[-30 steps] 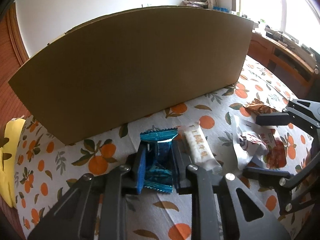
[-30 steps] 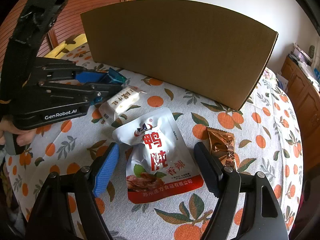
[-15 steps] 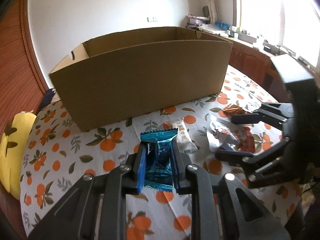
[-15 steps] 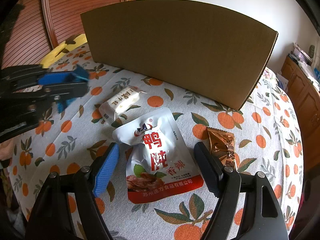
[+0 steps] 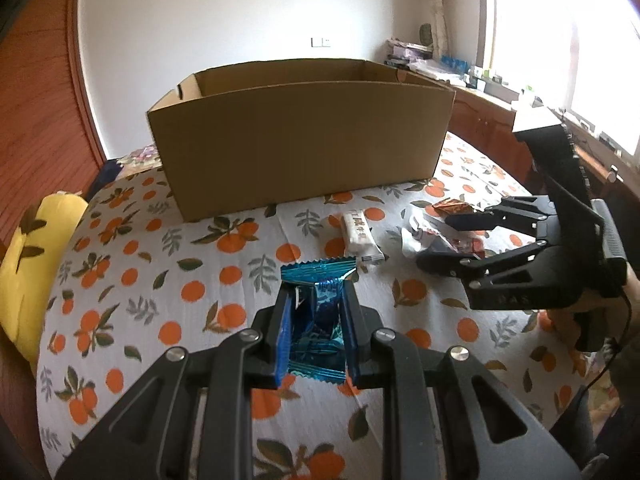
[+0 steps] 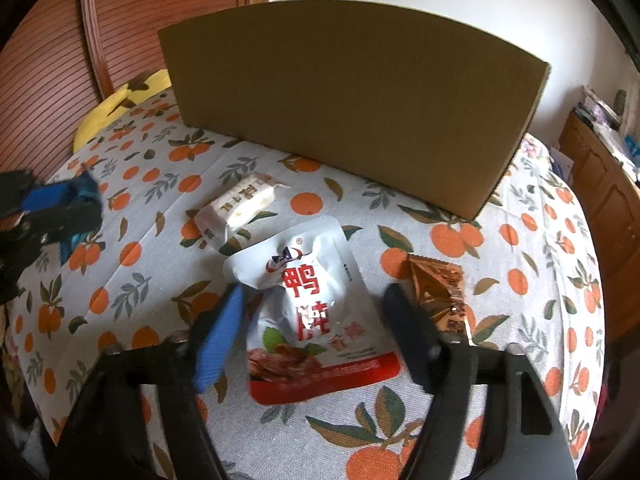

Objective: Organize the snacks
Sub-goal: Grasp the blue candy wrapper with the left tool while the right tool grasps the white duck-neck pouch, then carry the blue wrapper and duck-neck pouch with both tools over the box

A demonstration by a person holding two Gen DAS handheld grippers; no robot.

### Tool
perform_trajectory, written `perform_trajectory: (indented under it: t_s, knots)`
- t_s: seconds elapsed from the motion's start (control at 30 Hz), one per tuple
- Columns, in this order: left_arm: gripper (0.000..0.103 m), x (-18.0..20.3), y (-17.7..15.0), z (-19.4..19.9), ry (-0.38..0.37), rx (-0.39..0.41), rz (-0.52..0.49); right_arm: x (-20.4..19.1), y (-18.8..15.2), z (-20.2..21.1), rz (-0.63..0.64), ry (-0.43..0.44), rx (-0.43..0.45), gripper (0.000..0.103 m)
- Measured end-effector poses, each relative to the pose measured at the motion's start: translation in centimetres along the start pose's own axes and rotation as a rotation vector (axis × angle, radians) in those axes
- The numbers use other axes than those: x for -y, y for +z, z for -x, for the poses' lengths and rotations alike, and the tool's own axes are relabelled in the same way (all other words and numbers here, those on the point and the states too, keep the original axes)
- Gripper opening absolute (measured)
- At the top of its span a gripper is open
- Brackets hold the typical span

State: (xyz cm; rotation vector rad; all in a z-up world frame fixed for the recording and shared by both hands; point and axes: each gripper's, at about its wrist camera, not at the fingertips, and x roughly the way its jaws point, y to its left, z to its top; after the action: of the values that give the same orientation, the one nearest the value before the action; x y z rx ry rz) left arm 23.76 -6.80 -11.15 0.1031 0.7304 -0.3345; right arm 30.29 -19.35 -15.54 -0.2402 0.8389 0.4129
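A crinkled blue foil snack packet [image 5: 318, 328] is clamped between the pads of the left gripper [image 5: 316, 334], raised above the orange-patterned tablecloth [image 5: 160, 280], near the open brown cardboard box [image 5: 300, 140]. The right gripper [image 6: 316, 320] has just been closing around the white-and-red pouch [image 6: 312, 312], which lies flat between jaws not yet pressing it.

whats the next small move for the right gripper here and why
Probably finish closing the right gripper on the white pouch. Its jaws have just been closing with the pouch between them, lying flat on the tablecloth, but the pads don't look pressed on it yet. The left gripper already holds the blue packet.
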Motion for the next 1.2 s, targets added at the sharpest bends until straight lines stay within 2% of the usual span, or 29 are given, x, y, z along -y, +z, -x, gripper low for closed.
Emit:
perform_trajectory:
  t_s: [0.3, 0.47, 0.6, 0.8, 1.03, 1.2]
  knots:
    - [0.02, 0.6, -0.4, 4.0, 0.001, 0.063, 0.013, -0.4, -0.7, 1.8, -0.048, -0.018, -0.02, 0.054]
    - [0.02, 0.9, 0.1, 6.3, -0.009, 0.105, 0.038, 0.2, -0.5, 3.9, -0.101, -0.011, 0.006, 0.054]
    - [0.02, 1.2, 0.6, 8.0, -0.003, 0.123, 0.025, -0.2, -0.3, 6.3, -0.099, -0.023, 0.04, 0.054]
    - [0.02, 1.4, 2.0, 10.2, -0.009, 0.148, 0.014, -0.5, 0.0, 10.3, -0.14, 0.003, 0.1, 0.054]
    - [0.02, 0.4, 4.0, 11.5, -0.04, 0.17, 0.034, -0.2, 0.5, 12.9, -0.186, 0.025, 0.136, 0.055]
    - [0.02, -0.2, 5.5, 11.8, -0.031, 0.173, 0.032, -0.4, 1.4, 14.8, -0.156, 0.006, 0.169, 0.055]
